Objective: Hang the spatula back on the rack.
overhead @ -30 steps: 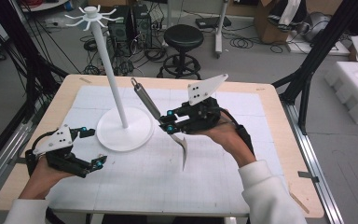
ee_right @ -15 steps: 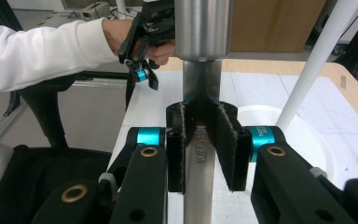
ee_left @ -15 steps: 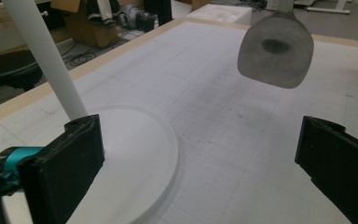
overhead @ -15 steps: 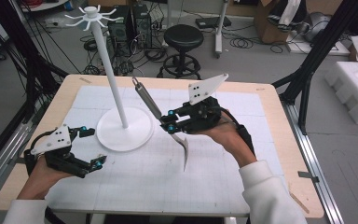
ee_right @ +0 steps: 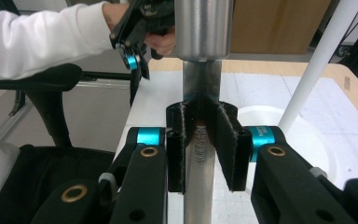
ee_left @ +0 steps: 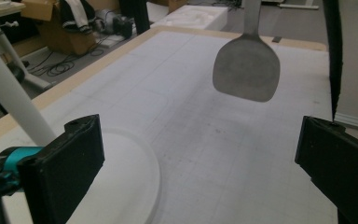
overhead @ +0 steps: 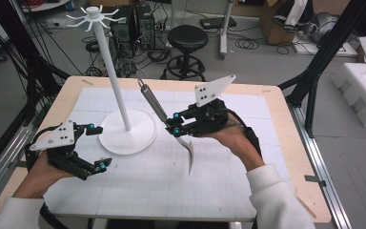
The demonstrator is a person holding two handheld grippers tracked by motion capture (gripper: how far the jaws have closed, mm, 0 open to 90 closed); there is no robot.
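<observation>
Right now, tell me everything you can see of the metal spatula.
The spatula looks like brushed steel: a flat, rounded blade, a narrow flat neck and a thicker round handle with a ring at its end. It hangs tilted over the table, blade down and clear of the mat, handle rising toward the white stand. The right tool clamps its neck.

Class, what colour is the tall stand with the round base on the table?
White; the stand shows best in the high view.
</observation>
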